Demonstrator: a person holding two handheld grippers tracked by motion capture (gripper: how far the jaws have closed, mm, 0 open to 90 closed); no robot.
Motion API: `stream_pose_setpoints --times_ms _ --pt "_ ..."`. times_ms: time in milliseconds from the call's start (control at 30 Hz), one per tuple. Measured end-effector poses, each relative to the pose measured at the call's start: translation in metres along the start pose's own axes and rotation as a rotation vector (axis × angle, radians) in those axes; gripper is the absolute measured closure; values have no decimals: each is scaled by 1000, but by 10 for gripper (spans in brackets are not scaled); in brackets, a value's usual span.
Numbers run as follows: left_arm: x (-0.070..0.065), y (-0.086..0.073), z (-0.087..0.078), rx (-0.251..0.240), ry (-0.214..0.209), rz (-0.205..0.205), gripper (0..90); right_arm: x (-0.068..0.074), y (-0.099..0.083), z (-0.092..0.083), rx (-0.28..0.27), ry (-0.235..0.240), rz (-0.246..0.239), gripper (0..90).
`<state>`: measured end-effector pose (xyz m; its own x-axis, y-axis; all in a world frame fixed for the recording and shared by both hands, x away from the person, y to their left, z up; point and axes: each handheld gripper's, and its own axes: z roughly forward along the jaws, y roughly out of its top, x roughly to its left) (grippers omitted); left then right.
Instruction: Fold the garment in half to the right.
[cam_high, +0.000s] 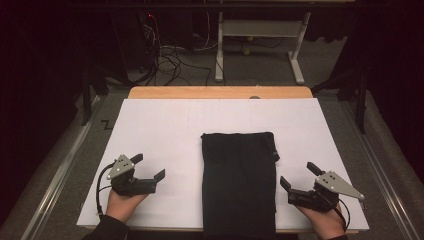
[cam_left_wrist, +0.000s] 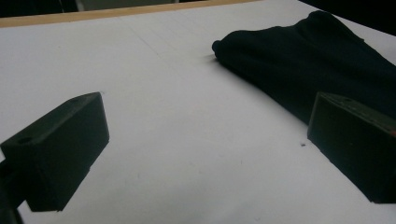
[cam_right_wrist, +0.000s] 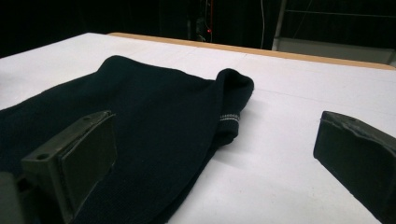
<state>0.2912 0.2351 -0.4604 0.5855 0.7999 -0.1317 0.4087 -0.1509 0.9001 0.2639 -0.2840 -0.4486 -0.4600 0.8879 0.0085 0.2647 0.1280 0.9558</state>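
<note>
- I see the folded black garment (cam_high: 239, 182) lying mid-table on the white sheet (cam_high: 165, 125).
- My left gripper (cam_high: 148, 167) rests left of it, jaws apart, empty.
- My right gripper (cam_high: 299, 176) sits just right, jaws wide, holding nothing.

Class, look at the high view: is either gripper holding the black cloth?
No. The left gripper and the right gripper both rest open on the white sheet, apart from the black cloth between them.
</note>
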Motion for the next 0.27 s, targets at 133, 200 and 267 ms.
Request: stream_pose_setpoints --times_ms 133,200,267 --pt "0 1 1 28 -6 6 0 -3 -1 0 -2 -10 23 0" --pt "1 2 0 42 19 9 0 -2 -1 1 0 -12 23 0" --pt "4 3 -3 40 31 -7 0 0 -1 2 7 -13 22 0"
